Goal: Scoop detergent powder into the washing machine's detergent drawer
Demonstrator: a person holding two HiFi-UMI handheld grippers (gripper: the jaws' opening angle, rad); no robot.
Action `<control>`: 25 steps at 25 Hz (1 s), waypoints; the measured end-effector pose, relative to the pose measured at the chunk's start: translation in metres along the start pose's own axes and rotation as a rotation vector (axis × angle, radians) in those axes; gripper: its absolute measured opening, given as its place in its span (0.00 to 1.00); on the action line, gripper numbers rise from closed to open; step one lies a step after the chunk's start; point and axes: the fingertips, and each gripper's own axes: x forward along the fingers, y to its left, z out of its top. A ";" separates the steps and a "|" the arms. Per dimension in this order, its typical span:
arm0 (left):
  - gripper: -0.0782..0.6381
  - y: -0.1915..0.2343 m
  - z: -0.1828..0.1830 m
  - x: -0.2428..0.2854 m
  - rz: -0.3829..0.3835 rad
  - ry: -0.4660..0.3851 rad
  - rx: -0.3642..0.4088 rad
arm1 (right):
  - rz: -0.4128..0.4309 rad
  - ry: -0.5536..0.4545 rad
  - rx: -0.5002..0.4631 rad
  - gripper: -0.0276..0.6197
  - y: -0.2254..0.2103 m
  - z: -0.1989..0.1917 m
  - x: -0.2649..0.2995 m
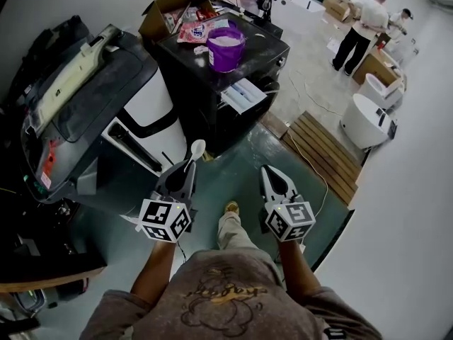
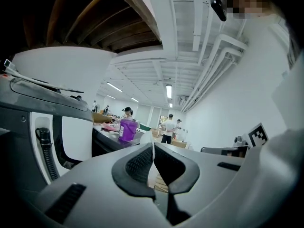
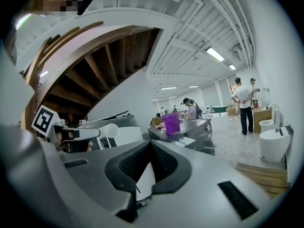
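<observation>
A purple detergent tub filled with white powder stands on top of the black washing machine. The machine's detergent drawer is pulled out at the front. My left gripper is shut on the handle of a white scoop, whose bowl points toward the machine. From the left gripper view, the handle shows as a thin edge between the jaws, with the tub far ahead. My right gripper is shut and holds nothing. Both grippers hang low, well short of the machine.
A large black-and-white machine fills the left. A cardboard box and packets lie behind the tub. A wooden pallet and white round appliances are to the right. People stand in the background. My shoe is below.
</observation>
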 end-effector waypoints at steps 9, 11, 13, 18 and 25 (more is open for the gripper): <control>0.14 0.034 0.022 0.095 0.036 0.006 -0.010 | 0.027 0.021 -0.003 0.05 -0.055 0.030 0.086; 0.14 0.038 0.026 0.116 0.044 0.009 -0.013 | 0.032 0.021 -0.007 0.05 -0.069 0.039 0.102; 0.14 0.040 0.030 0.136 0.048 0.013 -0.017 | 0.036 0.024 -0.011 0.05 -0.085 0.046 0.117; 0.14 0.042 0.041 0.182 0.057 0.007 -0.013 | 0.059 0.031 -0.009 0.05 -0.118 0.060 0.149; 0.14 0.057 0.052 0.226 0.078 -0.023 -0.021 | 0.086 0.031 -0.009 0.05 -0.145 0.077 0.189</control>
